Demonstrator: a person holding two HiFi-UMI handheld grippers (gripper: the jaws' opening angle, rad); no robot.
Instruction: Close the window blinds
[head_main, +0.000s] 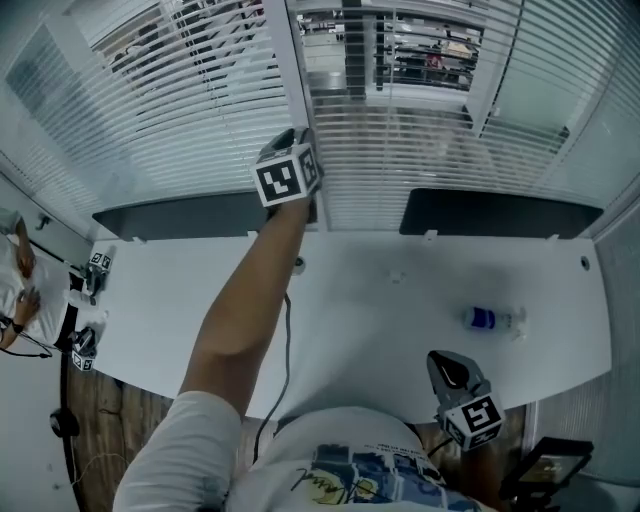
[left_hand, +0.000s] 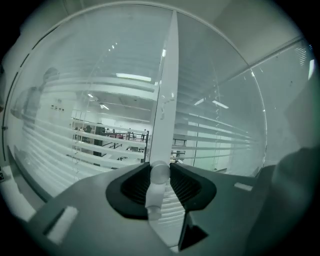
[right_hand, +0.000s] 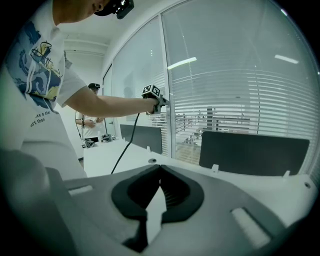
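Wand (left_hand: 156, 192) in left hand-held gripper (left_hand: 159, 168) (clamped).

White blinds (head_main: 200, 110), striped with thin dark gaps, fill twelve o'clock. The desk (head_main: 380, 290) is plain white, with black panels (head_main: 490, 212) along its far edge. At four o'clock a bottle (head_main: 482, 318) wears a blue label. The left gripper (left_hand: 160, 175) and right gripper (right_hand: 159, 187) are grey with black pads, and the left cube (head_main: 288, 178) and right cube (head_main: 472, 420) carry black-and-white square markers. The wand (left_hand: 155, 197) is frosted white. The shirt (head_main: 340, 470) is white with a blue print.
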